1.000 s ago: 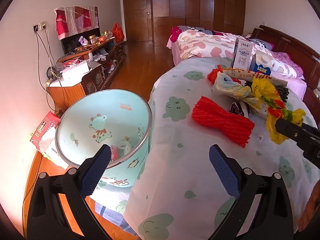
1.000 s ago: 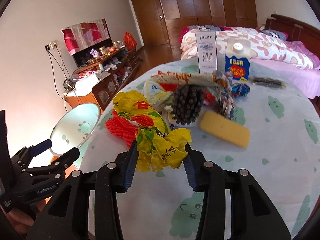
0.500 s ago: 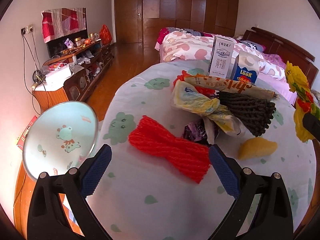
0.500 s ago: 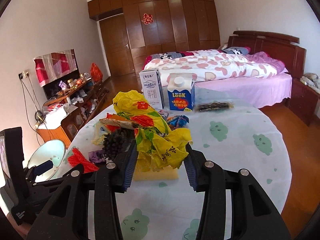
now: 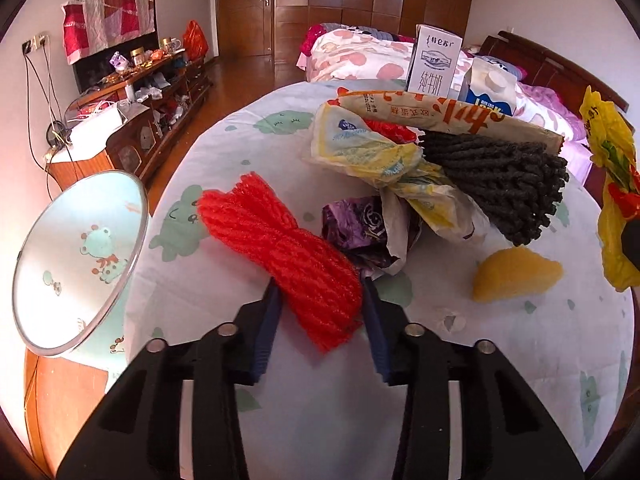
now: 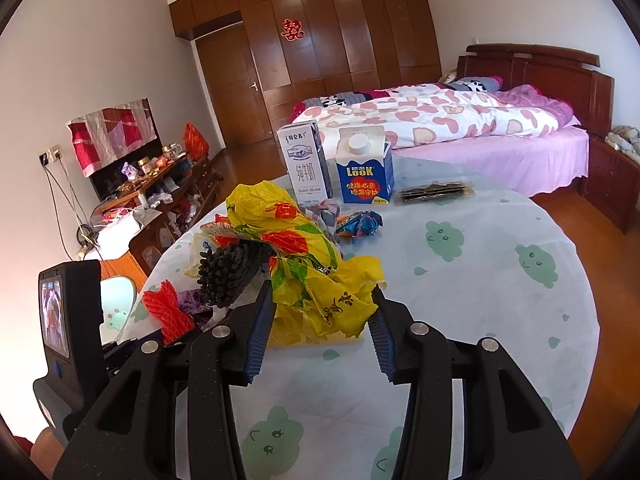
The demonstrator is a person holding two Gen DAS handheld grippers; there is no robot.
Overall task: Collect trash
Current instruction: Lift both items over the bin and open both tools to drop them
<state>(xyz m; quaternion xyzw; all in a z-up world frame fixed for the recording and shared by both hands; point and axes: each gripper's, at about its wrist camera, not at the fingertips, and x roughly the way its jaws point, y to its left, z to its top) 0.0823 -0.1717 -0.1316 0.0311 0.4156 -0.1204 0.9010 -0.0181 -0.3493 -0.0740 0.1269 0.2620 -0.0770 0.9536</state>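
Left gripper (image 5: 320, 300) jaws just closed, pinching near end of red mesh bundle (image 5: 280, 248) on the table (image 5: 320, 420); its long axis runs away-left toward the bin (image 5: 76, 260). Purple wrapper (image 5: 356, 228) touches its right side. Right gripper (image 6: 320, 308) clamps yellow bag (image 6: 316, 280).

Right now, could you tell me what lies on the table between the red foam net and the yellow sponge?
In the left wrist view, a crumpled purple wrapper lies between the red foam net and the yellow sponge.
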